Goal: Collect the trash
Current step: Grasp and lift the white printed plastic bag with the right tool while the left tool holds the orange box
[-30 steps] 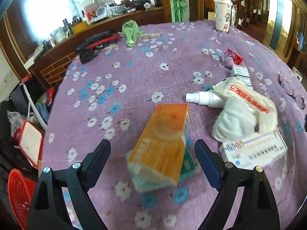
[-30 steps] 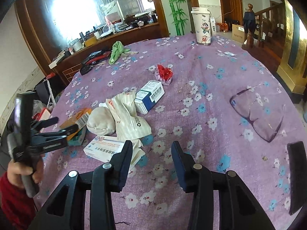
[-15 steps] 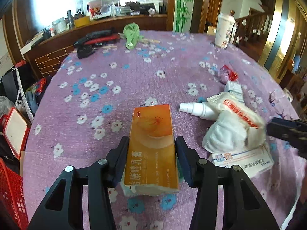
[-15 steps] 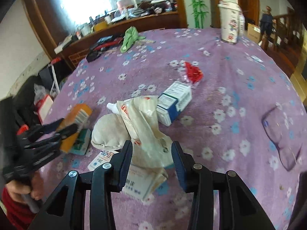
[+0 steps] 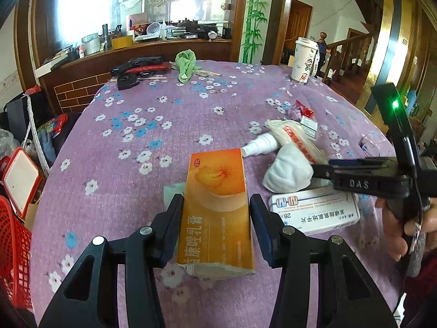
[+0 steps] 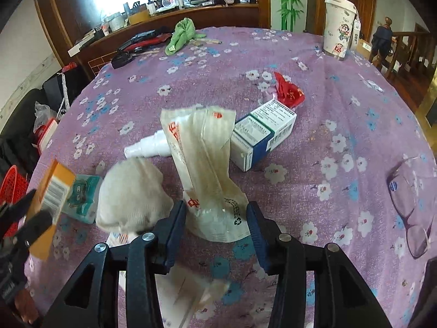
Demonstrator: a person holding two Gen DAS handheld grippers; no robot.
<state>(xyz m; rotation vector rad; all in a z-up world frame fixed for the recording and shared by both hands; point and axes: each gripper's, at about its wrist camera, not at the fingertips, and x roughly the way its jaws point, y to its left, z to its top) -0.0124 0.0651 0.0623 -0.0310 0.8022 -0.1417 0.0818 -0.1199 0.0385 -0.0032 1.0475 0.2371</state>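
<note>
1. Left gripper (image 5: 215, 229), near left, is clamped on the orange box (image 5: 215, 207), lifted over a teal packet (image 6: 83, 201).
2. Right gripper (image 6: 215, 231): its jaws are opening, astride the cream plastic bag (image 6: 204, 164) at mid-table, pads clear of it.
3. Right of the bag lies a white-and-blue box (image 6: 263, 134); a red wrapper (image 6: 288, 93) lies beyond it.

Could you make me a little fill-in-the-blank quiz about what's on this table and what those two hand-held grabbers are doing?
1. The left gripper has its fingers closed on a box coloured ____.
2. The right gripper, its jaws opening, has a crinkly plastic ____ between its fingers.
3. The tablecloth is purple with a pattern of ____.
4. At the far edge of the table stands a tall white ____ with a lid.

Missing words: orange; bag; flowers; cup
</note>
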